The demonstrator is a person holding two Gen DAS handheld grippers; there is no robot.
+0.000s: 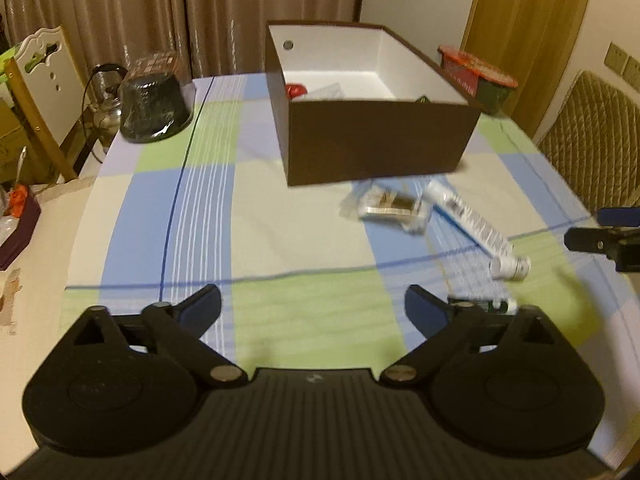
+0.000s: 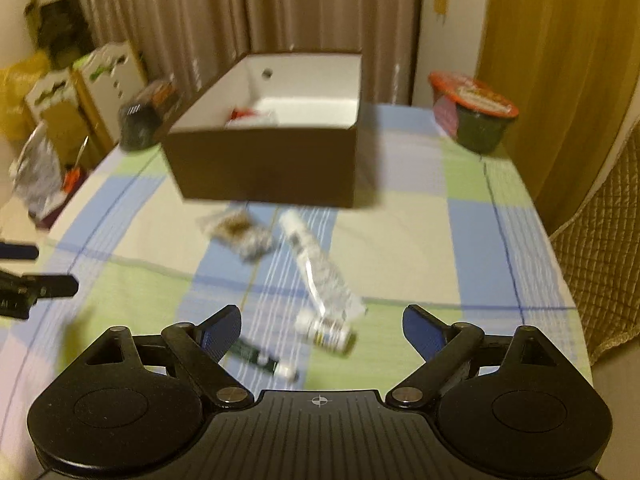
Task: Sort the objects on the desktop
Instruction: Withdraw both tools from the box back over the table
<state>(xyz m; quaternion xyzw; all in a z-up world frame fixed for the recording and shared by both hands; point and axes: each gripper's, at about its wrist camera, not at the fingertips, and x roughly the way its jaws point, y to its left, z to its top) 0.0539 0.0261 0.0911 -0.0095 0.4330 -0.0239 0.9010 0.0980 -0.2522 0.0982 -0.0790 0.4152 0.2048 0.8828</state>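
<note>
A brown box [image 1: 380, 140] [image 2: 272, 164] with a white inside stands on the checked tablecloth and holds a red item [image 1: 296, 90] and a clear packet. In front of it lie a clear packet with brown contents [image 1: 392, 208] [image 2: 240, 236], a long white tube [image 1: 468, 220] [image 2: 316, 268], a small white bottle [image 1: 510, 268] [image 2: 328, 332] and a small dark green tube [image 1: 492, 305] [image 2: 260, 356]. My left gripper [image 1: 312, 308] [image 2: 44, 268] hangs open over bare cloth, left of these items. My right gripper [image 2: 322, 328] [image 1: 592, 226] is open above the bottle, holding nothing.
A red-lidded noodle cup [image 1: 480, 80] [image 2: 476, 116] stands at the back right. A dark wrapped bowl [image 1: 156, 108] [image 2: 140, 120] sits at the back left, a kettle [image 1: 106, 100] beside it. A woven chair [image 1: 592, 140] [image 2: 600, 260] borders the table's right edge.
</note>
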